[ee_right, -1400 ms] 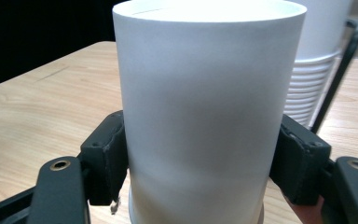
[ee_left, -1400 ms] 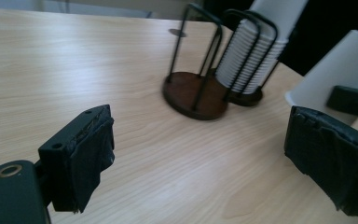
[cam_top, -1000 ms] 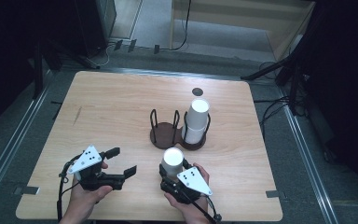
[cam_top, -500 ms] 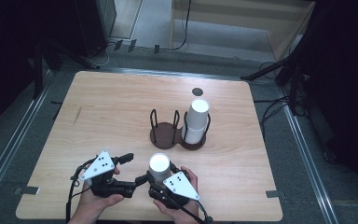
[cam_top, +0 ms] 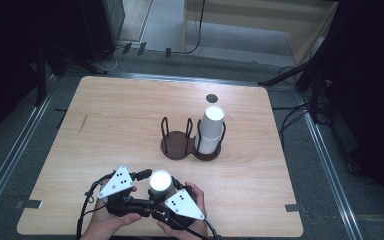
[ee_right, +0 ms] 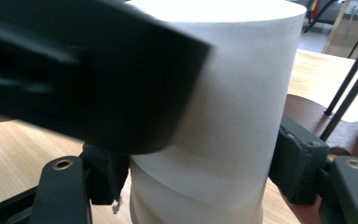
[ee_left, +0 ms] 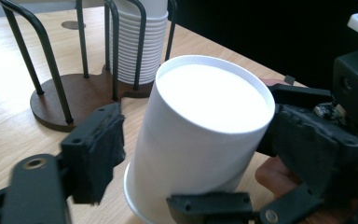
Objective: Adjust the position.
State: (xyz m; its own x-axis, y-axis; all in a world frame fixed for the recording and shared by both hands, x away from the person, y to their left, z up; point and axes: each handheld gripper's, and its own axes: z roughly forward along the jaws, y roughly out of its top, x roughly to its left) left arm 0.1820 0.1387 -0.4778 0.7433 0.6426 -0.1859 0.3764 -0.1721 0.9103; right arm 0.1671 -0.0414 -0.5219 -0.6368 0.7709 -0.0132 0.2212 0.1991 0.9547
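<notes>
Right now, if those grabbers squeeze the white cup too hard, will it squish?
Probably yes: the white cup looks like thin paper, hollow, so likely light and crushable. It stands upside down, tall and already tilted, so a push might tip it. The right gripper clamps its sides.

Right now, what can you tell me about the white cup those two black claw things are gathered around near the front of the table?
The white cup looks like paper, plain and unprinted. It is upside down, flat base up, with a second cup's rim showing below it, so it seems to be nested cups. It leans slightly. It sits near the table's front edge, before the dark wire holder. The right gripper has a jaw on each side of it; the left gripper straddles it too, though its contact is unclear.
</notes>
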